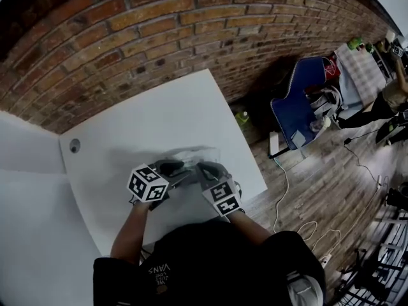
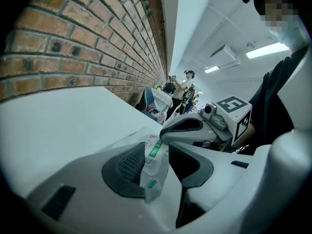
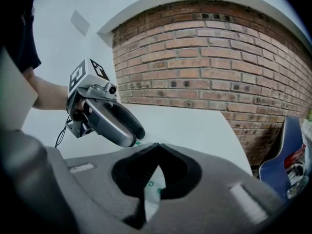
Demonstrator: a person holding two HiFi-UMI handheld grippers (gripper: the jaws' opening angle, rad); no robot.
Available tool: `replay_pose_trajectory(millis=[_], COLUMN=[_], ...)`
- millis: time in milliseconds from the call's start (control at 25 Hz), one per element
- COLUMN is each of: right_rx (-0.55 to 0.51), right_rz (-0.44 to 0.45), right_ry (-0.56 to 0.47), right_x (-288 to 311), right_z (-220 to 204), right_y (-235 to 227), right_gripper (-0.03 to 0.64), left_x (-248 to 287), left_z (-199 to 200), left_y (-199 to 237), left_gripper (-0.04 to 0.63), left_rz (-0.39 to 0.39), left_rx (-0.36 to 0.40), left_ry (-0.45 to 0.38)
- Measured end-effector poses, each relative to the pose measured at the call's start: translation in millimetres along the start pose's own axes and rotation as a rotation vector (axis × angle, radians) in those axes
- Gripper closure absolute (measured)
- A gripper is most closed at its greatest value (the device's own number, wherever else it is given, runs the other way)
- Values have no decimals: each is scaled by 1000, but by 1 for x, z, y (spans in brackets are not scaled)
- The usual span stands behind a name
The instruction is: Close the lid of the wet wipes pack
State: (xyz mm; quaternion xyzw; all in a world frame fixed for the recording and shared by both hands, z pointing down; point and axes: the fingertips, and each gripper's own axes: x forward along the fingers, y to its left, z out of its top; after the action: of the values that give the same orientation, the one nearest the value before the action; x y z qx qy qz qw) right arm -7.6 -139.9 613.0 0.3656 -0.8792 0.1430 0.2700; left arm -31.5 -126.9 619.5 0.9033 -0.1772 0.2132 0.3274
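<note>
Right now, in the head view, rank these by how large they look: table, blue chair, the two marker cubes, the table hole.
1. Table
2. Blue chair, though farther off, so true size is unsure
3. Left cube and right cube: alike, not ranked
4. Table hole

A red brick wall runs along the far side of the room. A white table stands near it, with a small round hole close to its left edge. On the right the floor is of grey-brown wooden planks. A white cable lies on it, and a blue chair stands farther away. Long ceiling lights are on.
</note>
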Motion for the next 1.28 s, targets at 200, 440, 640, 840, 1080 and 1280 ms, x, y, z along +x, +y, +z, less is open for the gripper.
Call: replay_pose_trajectory(millis=[200,440,640,840,1080,1280], right_rx=[2,0,-4,-10,-12,-12], right_rz=[2,3,2,0,2,2], right_ry=[14,15,23,34,44,50], right_x=[2,3,4,4,6,7], right_z=[-5,-6,-9,-13,-16,-19], right_y=[0,2,3,6,7,9], right_gripper=[618,618,618,618,618,618], left_x=[-3,-10,-19,-28,-38,-41], left_z=[-2,-1,0,0,-1,-7], left_y=[1,5,12,16,21,22], left_gripper=[437,437,462,494,537,557], left_rz=[27,115,201,260,340,366], left_rx=[3,58,76,57,73,71], left_ry=[-42,-106,-170,-217,-246,-257])
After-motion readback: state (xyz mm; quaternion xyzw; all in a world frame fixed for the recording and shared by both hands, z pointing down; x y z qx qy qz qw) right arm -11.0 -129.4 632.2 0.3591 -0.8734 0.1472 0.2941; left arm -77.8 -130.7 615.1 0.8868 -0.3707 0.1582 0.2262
